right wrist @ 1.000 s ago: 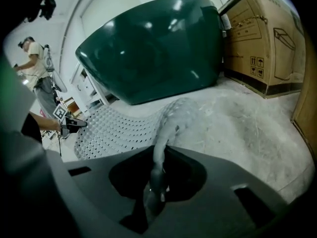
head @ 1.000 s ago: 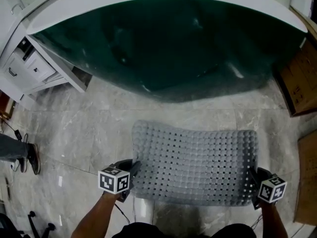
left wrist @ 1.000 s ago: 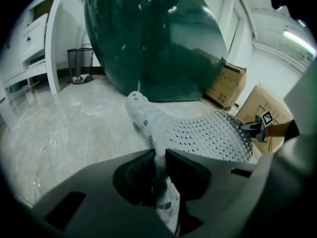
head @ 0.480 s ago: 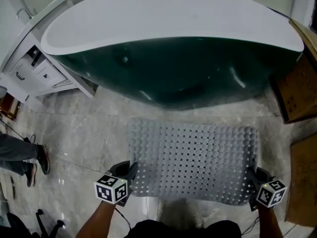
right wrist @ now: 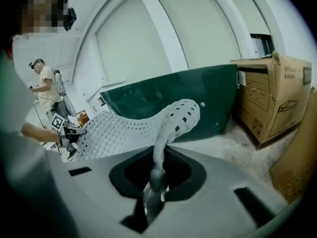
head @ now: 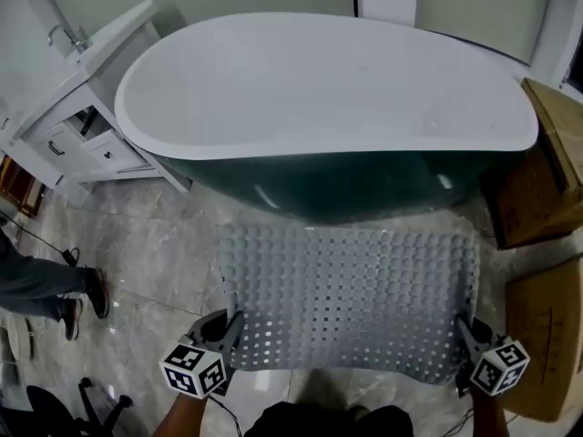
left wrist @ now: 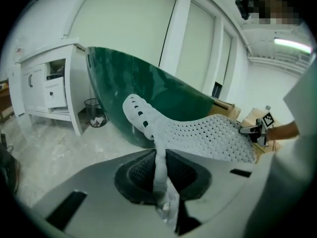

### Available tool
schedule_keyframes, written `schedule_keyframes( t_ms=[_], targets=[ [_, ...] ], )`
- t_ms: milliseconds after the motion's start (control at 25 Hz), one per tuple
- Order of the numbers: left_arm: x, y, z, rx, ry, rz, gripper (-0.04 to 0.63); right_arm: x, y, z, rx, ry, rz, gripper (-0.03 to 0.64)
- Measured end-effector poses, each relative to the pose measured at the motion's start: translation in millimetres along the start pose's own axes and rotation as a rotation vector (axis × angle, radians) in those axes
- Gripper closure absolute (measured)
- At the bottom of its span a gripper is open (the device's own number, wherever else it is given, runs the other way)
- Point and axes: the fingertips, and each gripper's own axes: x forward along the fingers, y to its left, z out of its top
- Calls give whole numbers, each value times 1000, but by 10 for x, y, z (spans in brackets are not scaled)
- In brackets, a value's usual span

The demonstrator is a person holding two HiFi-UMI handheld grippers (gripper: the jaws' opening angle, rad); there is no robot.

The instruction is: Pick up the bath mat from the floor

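Note:
The grey bath mat (head: 351,294), studded and full of small holes, hangs stretched above the floor between my two grippers. My left gripper (head: 228,330) is shut on its near left corner, and the mat's edge (left wrist: 159,157) runs pinched between the jaws. My right gripper (head: 466,340) is shut on the near right corner, where the mat (right wrist: 163,133) curls up out of the jaws. The mat's far edge droops toward the dark green bathtub (head: 346,185).
The white-rimmed tub (head: 319,80) fills the area ahead. A white cabinet with drawers (head: 68,130) stands at the left, cardboard boxes (head: 537,180) at the right. A person's legs and shoes (head: 55,289) are at the far left on the marble floor (head: 155,253).
The mat has been lifted higher and spread flatter between both grippers. The head view has tilted up, showing more of the tub's white rim.

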Motion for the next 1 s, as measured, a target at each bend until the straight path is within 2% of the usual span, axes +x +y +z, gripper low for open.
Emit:
schedule_keyframes(
  t_ms=[160, 320, 640, 1000],
  targets=[
    [-458, -61, 522, -1, -33, 18, 546, -334, 252, 554, -15, -3, 2, 568],
    [-831, -121, 1021, 13, -74, 35, 546, -602, 368, 977, -20, -50, 13, 569],
    [-1781, -399, 2000, 32, -140, 53, 546, -1446, 914, 1993, 6, -120, 34, 569],
    [-2748, -675, 2823, 53, -225, 77, 546, -2335, 1346, 2769, -6, -199, 54, 569]
  ],
)
